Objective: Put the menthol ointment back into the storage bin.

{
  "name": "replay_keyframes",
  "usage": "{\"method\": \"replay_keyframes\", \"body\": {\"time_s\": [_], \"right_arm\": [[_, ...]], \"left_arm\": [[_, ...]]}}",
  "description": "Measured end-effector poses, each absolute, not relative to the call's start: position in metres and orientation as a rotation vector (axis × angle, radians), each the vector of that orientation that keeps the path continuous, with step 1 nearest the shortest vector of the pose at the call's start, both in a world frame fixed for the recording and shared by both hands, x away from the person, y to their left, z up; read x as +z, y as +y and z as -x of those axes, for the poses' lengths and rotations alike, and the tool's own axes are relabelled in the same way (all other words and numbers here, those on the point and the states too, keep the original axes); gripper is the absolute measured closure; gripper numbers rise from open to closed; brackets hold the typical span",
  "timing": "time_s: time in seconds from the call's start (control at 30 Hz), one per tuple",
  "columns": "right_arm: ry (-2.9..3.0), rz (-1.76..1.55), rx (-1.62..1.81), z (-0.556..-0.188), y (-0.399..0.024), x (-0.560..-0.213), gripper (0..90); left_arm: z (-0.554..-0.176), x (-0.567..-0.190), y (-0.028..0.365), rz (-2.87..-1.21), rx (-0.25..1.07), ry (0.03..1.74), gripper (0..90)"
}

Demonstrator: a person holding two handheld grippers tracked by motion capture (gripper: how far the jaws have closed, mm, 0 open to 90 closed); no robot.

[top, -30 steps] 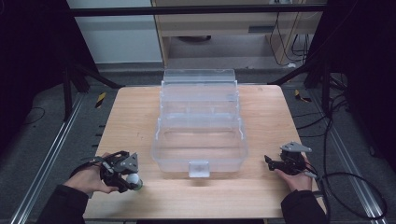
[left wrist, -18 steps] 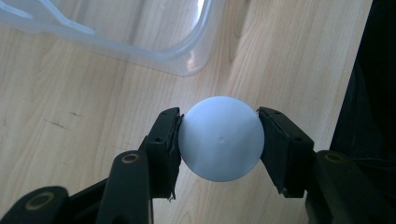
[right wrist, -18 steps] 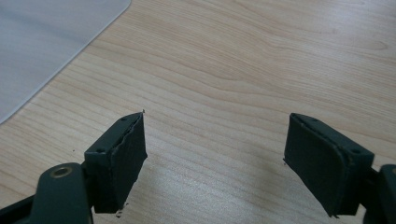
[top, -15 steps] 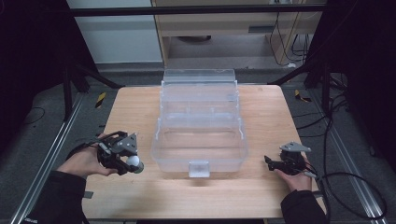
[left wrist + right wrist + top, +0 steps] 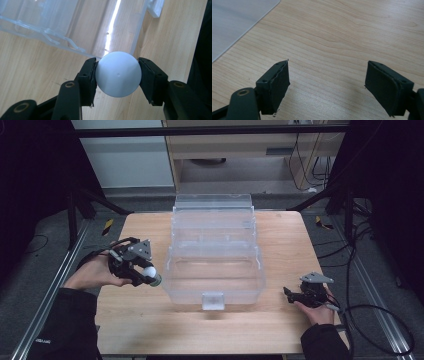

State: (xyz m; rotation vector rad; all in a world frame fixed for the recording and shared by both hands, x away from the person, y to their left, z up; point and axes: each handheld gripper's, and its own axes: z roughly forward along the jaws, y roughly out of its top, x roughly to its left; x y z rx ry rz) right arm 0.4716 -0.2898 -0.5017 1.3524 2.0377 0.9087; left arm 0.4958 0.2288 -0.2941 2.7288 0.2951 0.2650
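Observation:
A white ball (image 5: pixel 118 74) sits squeezed between the two black jaws of my left gripper (image 5: pixel 117 75), held above the wooden table. From above, that ball (image 5: pixel 149 271) and the left gripper (image 5: pixel 150 275) hover just left of a clear plastic box (image 5: pixel 215 254) with stepped trays, close to its left wall (image 5: pixel 82 27). My right gripper (image 5: pixel 288 294) rests low at the table's right front, to the right of the box. Its jaws stand wide apart over bare wood (image 5: pixel 327 82) with nothing between them.
The clear box has a latch (image 5: pixel 213 300) on its front wall and fills the table's (image 5: pixel 150 335) middle. A pale sheet-like corner (image 5: pixel 234 22) shows at the upper left of the right gripper view. Cables (image 5: pixel 370 320) trail off the right edge.
My left gripper, still holding the ball, has risen and moved forward and right, from the table's front left corner to beside the box's left wall. The right gripper stayed put.

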Motion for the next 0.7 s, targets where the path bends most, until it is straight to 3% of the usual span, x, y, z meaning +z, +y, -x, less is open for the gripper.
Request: {"method": "replay_keyframes", "body": {"time_s": [0.7], "right_arm": [[2.052, -1.336, 0.917, -0.472, -0.290, -0.503, 20.2]], "left_arm": [[-0.521, -0.319, 0.183, -2.759, 0.231, 0.266, 50.4]]}}
